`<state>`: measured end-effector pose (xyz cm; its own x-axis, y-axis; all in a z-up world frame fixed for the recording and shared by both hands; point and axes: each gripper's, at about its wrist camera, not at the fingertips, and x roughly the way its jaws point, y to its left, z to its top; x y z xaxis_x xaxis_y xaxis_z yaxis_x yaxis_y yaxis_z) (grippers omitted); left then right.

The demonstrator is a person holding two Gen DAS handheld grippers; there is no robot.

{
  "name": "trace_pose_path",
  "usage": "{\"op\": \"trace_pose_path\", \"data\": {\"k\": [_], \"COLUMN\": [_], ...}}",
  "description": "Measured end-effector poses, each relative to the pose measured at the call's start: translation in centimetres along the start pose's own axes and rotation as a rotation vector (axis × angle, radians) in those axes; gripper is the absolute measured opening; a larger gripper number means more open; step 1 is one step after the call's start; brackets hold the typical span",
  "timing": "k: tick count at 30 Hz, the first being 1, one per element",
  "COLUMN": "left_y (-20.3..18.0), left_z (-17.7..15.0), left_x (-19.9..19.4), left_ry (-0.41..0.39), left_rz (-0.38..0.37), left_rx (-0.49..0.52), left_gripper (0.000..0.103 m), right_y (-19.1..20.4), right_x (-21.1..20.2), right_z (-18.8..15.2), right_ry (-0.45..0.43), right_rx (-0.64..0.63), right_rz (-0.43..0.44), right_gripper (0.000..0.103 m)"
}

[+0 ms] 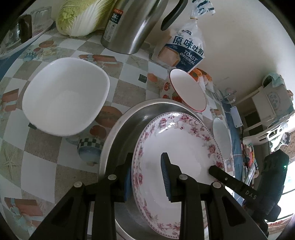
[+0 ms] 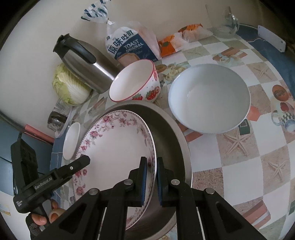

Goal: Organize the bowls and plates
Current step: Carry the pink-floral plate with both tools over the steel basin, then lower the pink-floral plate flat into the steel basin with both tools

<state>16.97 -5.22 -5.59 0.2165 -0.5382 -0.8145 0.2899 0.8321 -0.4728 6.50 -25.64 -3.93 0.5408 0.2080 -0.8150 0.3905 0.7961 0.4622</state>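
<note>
A floral-rimmed plate lies tilted in a round metal pan. My left gripper straddles the plate's near rim with a gap between the pads, so it is open. My right gripper pinches the plate's opposite rim and also shows in the left wrist view. A large white bowl, a strawberry bowl and a small white dish stand around the pan.
A steel kettle, a cabbage, a toast bag and orange packets stand along the wall. A glass jar and a tray are at the table's edge.
</note>
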Motion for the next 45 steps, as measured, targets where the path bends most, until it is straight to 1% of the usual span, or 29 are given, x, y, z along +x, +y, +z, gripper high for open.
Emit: {"op": "trace_pose_path", "data": {"k": [11,28,35,39,45], "left_y": [0.2,0.2,0.2,0.2,0.2], "left_z": [0.0,0.0,0.0,0.0,0.0], "left_x": [0.5,1.0,1.0,1.0,1.0], "left_ry": [0.012,0.027,0.029,0.03,0.03], "left_rz": [0.02,0.034,0.036,0.042,0.045], "left_rx": [-0.005,-0.001,-0.004,-0.002,-0.002], "left_gripper": [0.029,0.029,0.029,0.029,0.029], "right_y": [0.1,0.4,1.0,1.5,1.8], "right_x": [0.7,1.0,1.1,1.2,1.4], "right_z": [0.0,0.0,0.0,0.0,0.0], "right_ry": [0.026,0.035,0.041,0.042,0.043], "right_rx": [-0.005,-0.029,-0.055,-0.083,-0.094], "right_rz": [-0.018,-0.051,-0.094,-0.141,-0.165], "right_gripper": [0.011,0.012,0.014,0.014,0.014]}}
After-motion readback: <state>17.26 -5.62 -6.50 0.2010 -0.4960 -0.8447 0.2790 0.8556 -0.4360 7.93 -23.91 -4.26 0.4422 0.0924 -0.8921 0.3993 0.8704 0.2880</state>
